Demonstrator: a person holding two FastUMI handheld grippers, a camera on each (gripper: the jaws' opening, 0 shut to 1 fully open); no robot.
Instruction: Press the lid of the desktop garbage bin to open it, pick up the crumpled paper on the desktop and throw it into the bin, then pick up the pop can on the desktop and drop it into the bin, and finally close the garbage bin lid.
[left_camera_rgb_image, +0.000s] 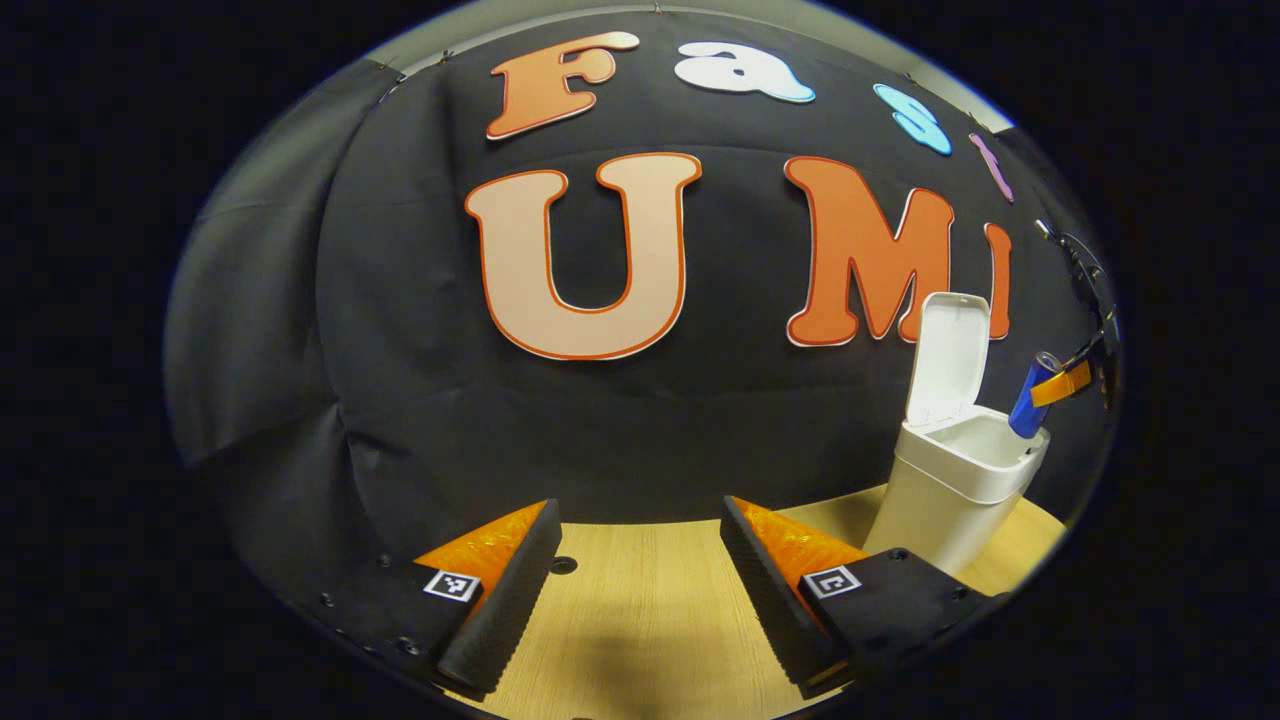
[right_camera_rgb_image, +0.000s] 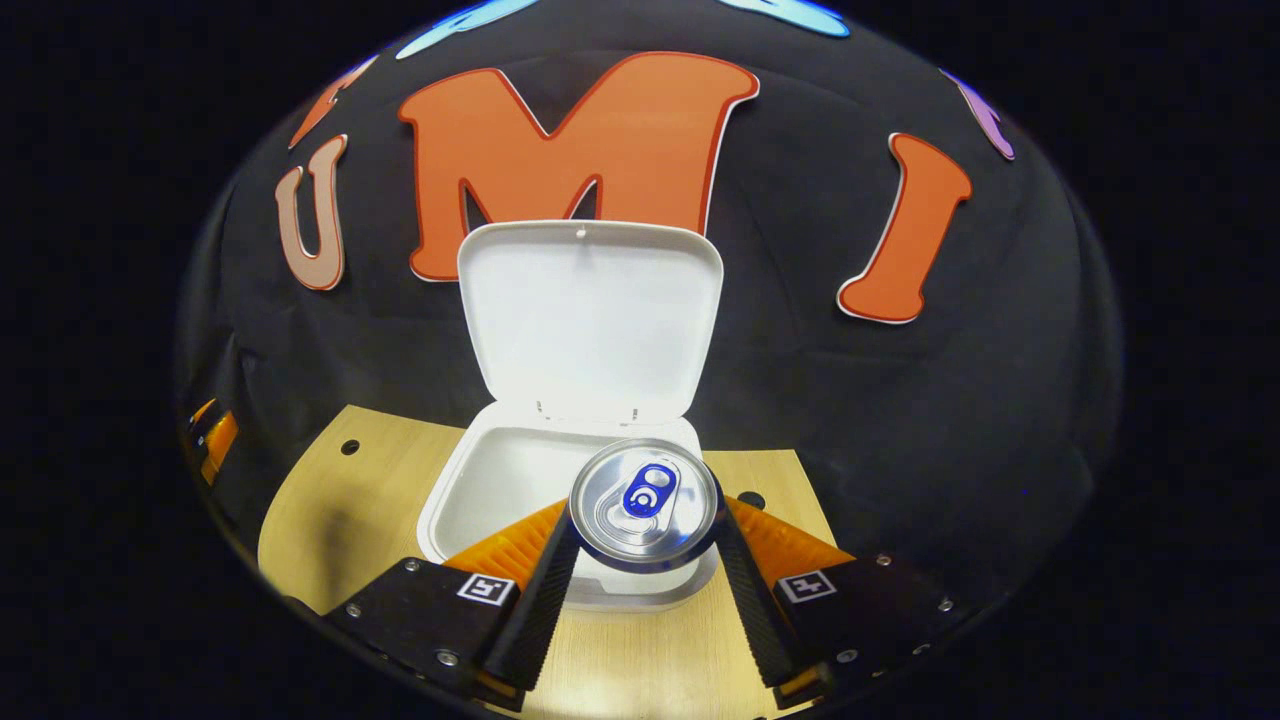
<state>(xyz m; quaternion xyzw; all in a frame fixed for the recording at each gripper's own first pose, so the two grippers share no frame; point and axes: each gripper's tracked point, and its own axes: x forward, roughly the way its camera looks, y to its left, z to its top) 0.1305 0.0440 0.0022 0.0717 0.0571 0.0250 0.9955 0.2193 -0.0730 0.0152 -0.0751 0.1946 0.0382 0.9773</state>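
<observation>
A white desktop bin (left_camera_rgb_image: 958, 478) stands on the wooden table at the right of the left gripper view, its lid (left_camera_rgb_image: 950, 352) raised upright. In the right gripper view I look down into the open bin (right_camera_rgb_image: 500, 480) with its lid (right_camera_rgb_image: 590, 315) standing behind. My right gripper (right_camera_rgb_image: 645, 560) is shut on the pop can (right_camera_rgb_image: 645, 503), whose silver top faces the camera, held over the bin's front rim. From the left gripper view the blue can (left_camera_rgb_image: 1030, 395) hangs tilted at the bin's right rim in the right gripper (left_camera_rgb_image: 1065, 382). My left gripper (left_camera_rgb_image: 640, 580) is open over the table.
The light wooden table (right_camera_rgb_image: 330, 520) runs under the bin, with small round holes (right_camera_rgb_image: 349, 447) in its top. Black cloth walls close in behind and to both sides. The left gripper (right_camera_rgb_image: 212, 432) shows at the far left edge of the right gripper view.
</observation>
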